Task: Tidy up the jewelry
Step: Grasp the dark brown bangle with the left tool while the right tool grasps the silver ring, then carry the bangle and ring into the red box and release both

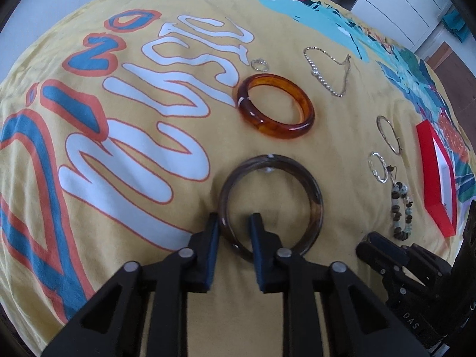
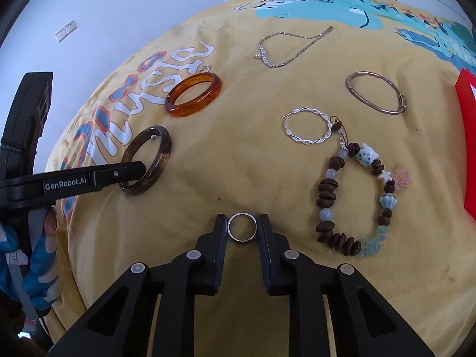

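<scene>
Right gripper [image 2: 241,227] sits with fingers spread around a small silver ring [image 2: 242,227], not clearly pinching it. Left gripper [image 1: 232,223] straddles the dark bangle's [image 1: 316,199] rim, one finger inside, jaws parted, on the yellow cloth [image 2: 238,172] near the amber bangle [image 1: 275,106].

Jewelry lies flat on my yellow printed cloth [image 2: 208,154]. Dark brown bangle [image 1: 269,205]: its near rim sits between my left tongs' fingers. Amber bangle [image 1: 275,106] just beyond it. Small silver ring [image 2: 242,227] between my right tongs' fingers. Twisted silver hoop [image 2: 308,128] touches the beaded bracelet [image 2: 354,199]. Thin metal bangle [image 2: 375,92] and chain necklace [image 2: 290,48] farther off.
</scene>
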The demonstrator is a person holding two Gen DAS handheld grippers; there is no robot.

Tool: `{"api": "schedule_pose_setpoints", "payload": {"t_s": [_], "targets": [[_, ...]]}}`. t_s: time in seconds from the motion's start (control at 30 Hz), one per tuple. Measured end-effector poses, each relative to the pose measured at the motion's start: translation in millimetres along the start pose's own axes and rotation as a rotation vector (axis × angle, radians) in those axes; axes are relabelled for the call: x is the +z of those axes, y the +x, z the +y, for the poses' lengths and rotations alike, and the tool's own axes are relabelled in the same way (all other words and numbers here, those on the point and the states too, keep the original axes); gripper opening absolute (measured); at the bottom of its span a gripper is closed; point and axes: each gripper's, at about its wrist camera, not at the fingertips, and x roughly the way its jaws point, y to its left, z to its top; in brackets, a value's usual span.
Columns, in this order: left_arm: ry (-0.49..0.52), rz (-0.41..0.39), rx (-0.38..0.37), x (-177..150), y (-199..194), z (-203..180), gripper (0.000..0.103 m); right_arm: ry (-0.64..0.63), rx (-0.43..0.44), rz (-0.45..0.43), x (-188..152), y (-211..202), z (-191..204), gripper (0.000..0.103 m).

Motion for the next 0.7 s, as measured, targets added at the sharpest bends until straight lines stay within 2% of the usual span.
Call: {"api": "schedule_pose_setpoints", "payload": {"t_s": [0.1, 0.4, 0.7], "targets": [[0.005, -0.005, 0.009, -1, -2, -1, 0.008, -0.004, -0.001, 0.002, -1, -3, 1, 0.02], [0.012, -0.037, 0.045, -13, -26, -5, 0.007, -0.015, 0.008, -0.033, -14, -33, 12, 0.02], [0.032, -0.072, 0.03, -29, -61, -17, 0.007, 0.017, -0.01, -0.103, -35, -87, 3, 0.02]]}}
